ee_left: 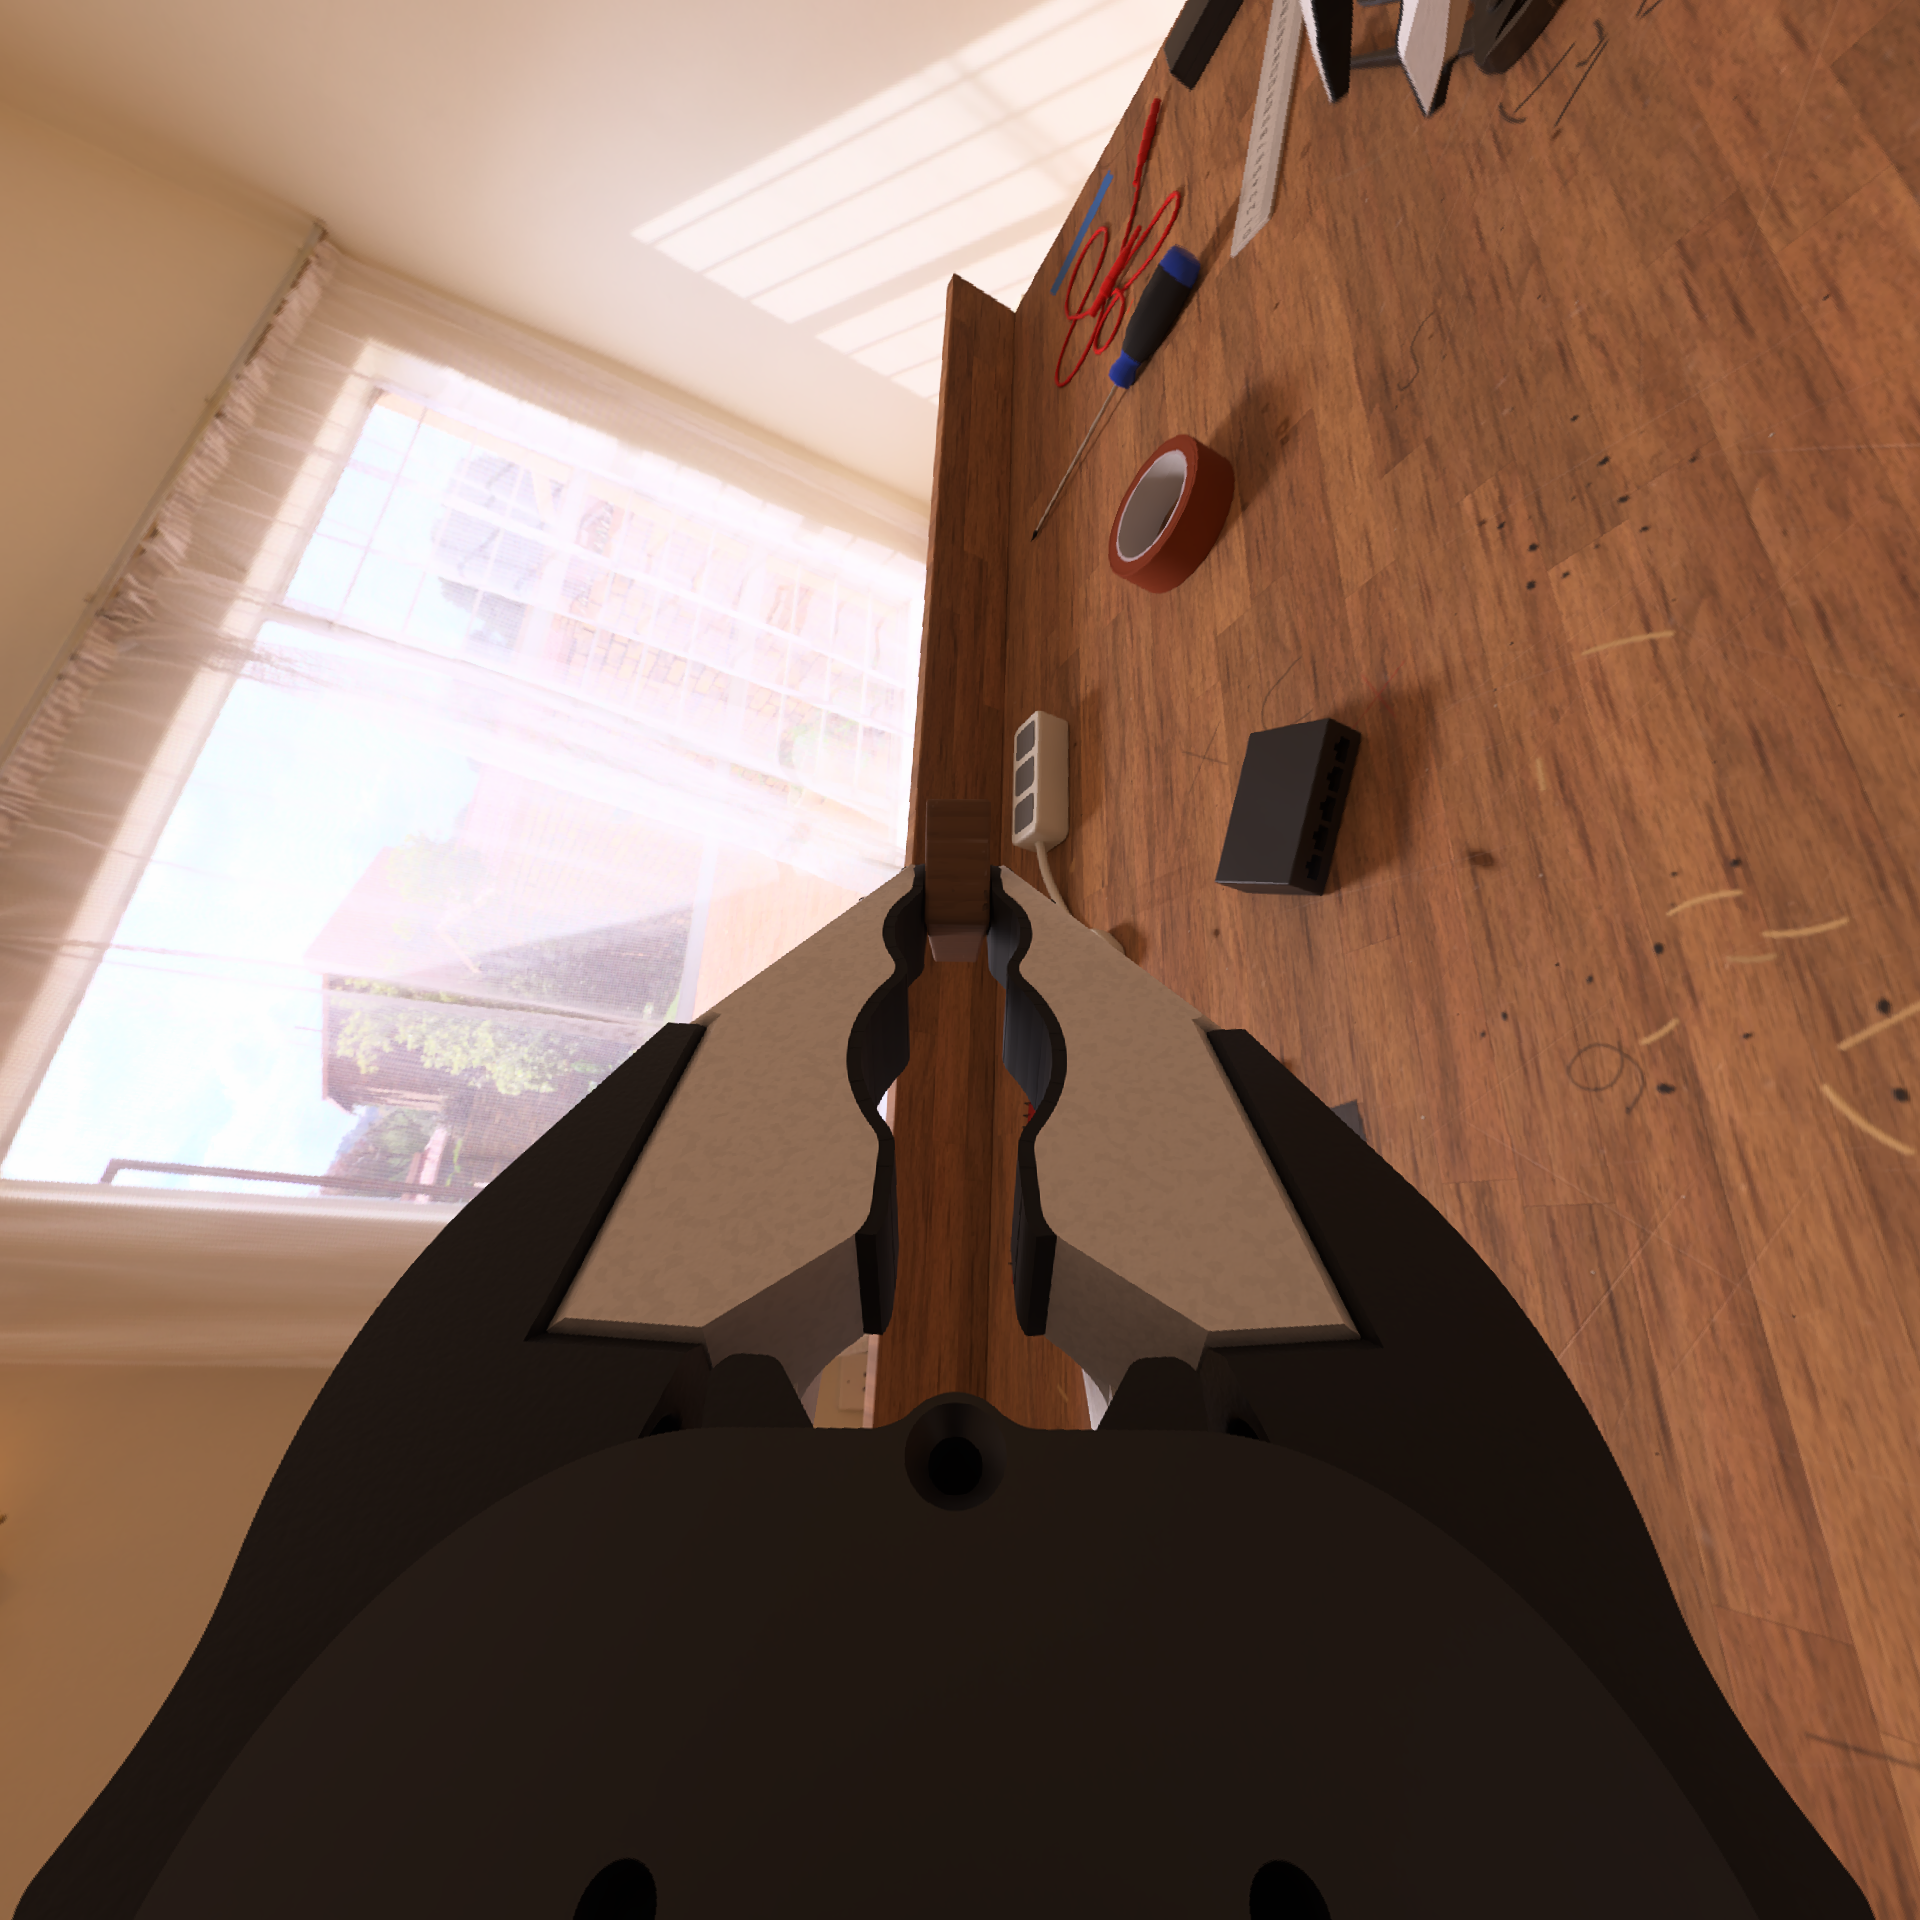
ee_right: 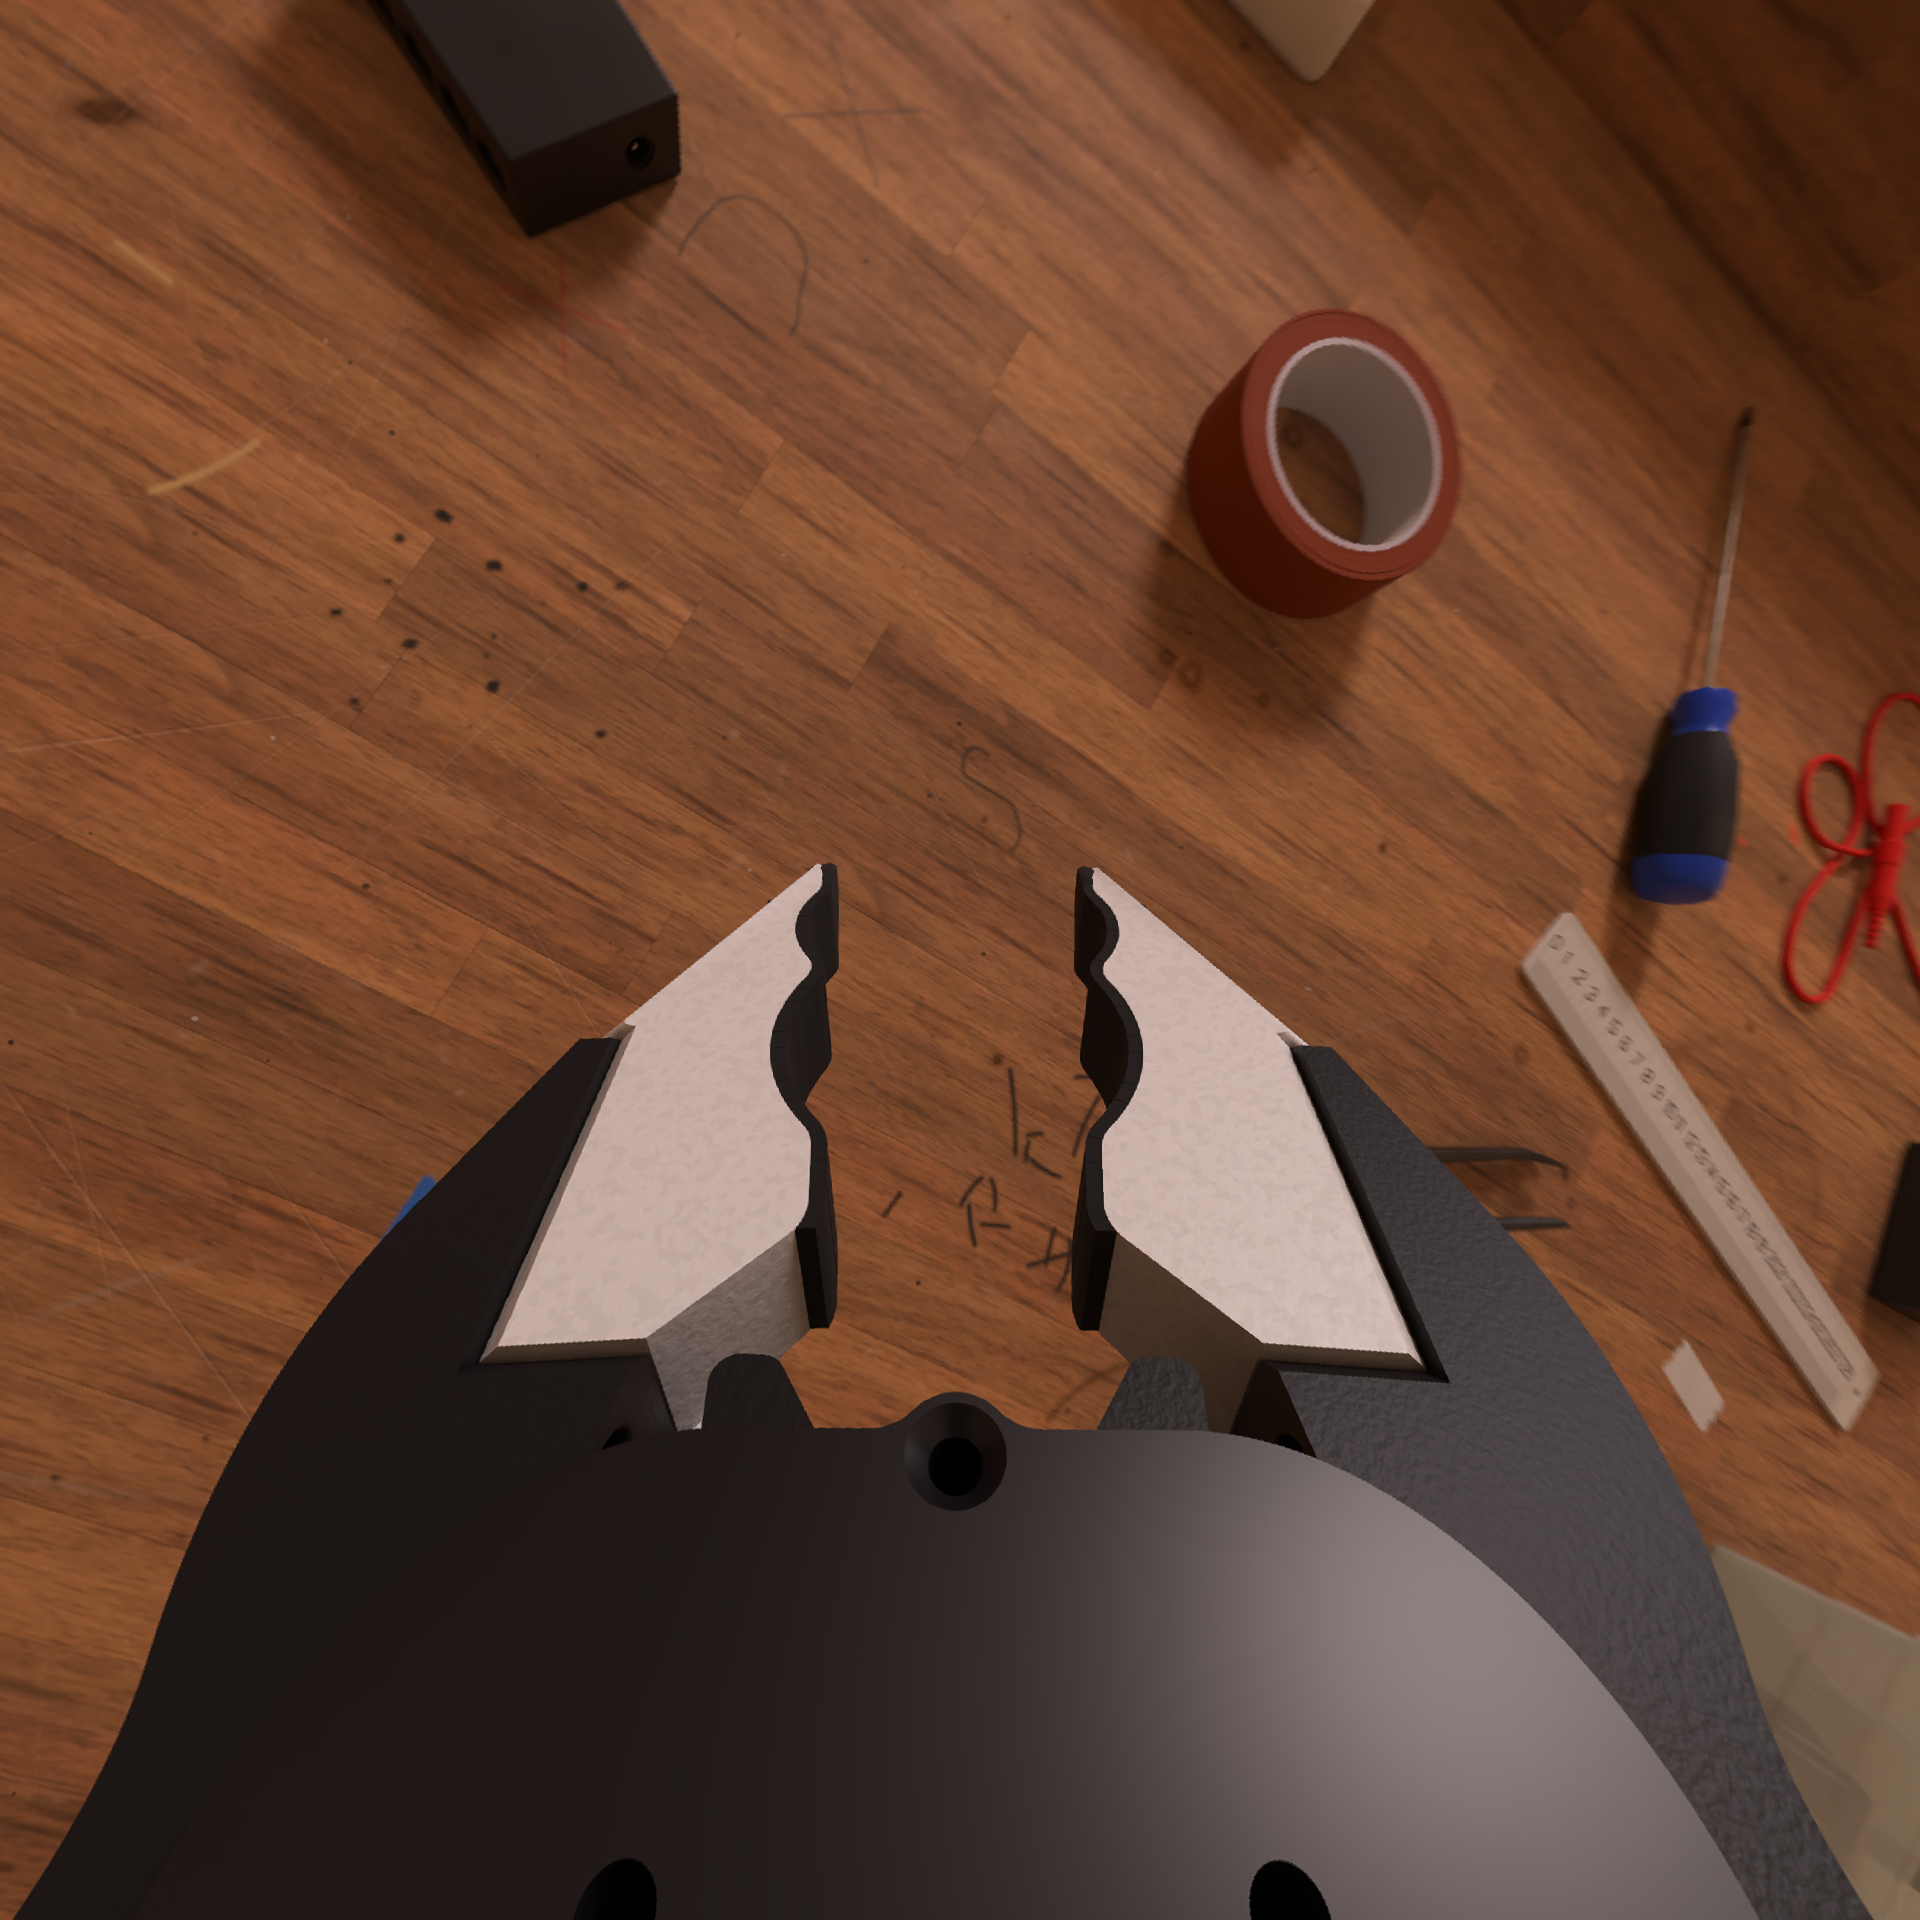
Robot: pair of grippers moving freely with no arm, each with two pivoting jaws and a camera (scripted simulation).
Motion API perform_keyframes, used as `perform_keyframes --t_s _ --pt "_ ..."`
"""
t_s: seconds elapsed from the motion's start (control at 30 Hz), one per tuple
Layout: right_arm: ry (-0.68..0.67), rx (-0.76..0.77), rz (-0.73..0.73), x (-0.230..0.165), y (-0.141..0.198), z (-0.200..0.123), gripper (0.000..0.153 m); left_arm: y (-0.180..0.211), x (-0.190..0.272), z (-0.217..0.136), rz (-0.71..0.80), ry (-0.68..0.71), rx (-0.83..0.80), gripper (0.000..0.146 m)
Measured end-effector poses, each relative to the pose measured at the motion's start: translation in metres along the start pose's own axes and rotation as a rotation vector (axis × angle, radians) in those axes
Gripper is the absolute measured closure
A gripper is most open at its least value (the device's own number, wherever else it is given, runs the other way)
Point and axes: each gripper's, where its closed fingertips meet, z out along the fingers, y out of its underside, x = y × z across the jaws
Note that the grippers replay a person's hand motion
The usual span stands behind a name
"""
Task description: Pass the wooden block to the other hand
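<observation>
My left gripper [ee_left: 957, 885] is shut on a small brown wooden block [ee_left: 956, 868]. The block sits between the fingertips and sticks out past them. The left gripper is turned on its side and holds the block in the air near the edge of the wooden table [ee_left: 1558, 935]. My right gripper [ee_right: 956, 883] is open and empty, pointing down at the table [ee_right: 520, 779]. The block does not show in the right wrist view, and neither gripper shows in the other's view.
On the table lie a red-brown tape roll [ee_left: 1172, 514] [ee_right: 1325, 462], a blue-and-black screwdriver [ee_left: 1143, 322] [ee_right: 1688, 769], a black box [ee_left: 1288, 805] [ee_right: 540, 94], a white power strip [ee_left: 1039, 774], red cord [ee_left: 1117, 275] [ee_right: 1860, 842] and a ruler [ee_left: 1268, 135] [ee_right: 1704, 1164].
</observation>
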Motion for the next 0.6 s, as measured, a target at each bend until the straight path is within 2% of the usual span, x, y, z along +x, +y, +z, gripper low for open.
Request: perform_keyframes --t_s 0.1,0.17,0.23,0.37,0.47,0.53,0.6 --pt "-0.057 -0.074 -0.010 -0.004 0.006 0.016 0.104 -0.001 0.003 0.002 -0.005 0.008 0.010 0.136" --pt "-0.012 -0.149 -0.062 0.000 0.007 0.019 0.101 -0.002 0.005 0.004 0.001 0.007 0.012 0.136" --pt "0.046 -0.121 -0.102 0.004 -0.007 0.011 0.098 -0.003 0.007 0.005 0.002 0.009 0.017 0.136" --pt "0.085 0.123 -0.220 -0.017 -0.069 -0.025 0.093 -0.009 0.011 0.007 0.003 0.011 0.044 0.136" --pt "0.047 0.384 -0.380 -0.066 -0.133 -0.061 0.089 -0.018 0.014 0.008 0.011 0.015 0.068 0.136" --pt "0.087 0.556 -0.543 -0.104 -0.173 -0.083 0.088 -0.026 0.019 0.008 0.019 0.024 0.086 0.136" --pt "0.113 0.648 -0.695 -0.139 -0.201 -0.093 0.094 -0.034 0.023 0.008 0.028 0.035 0.104 0.136"
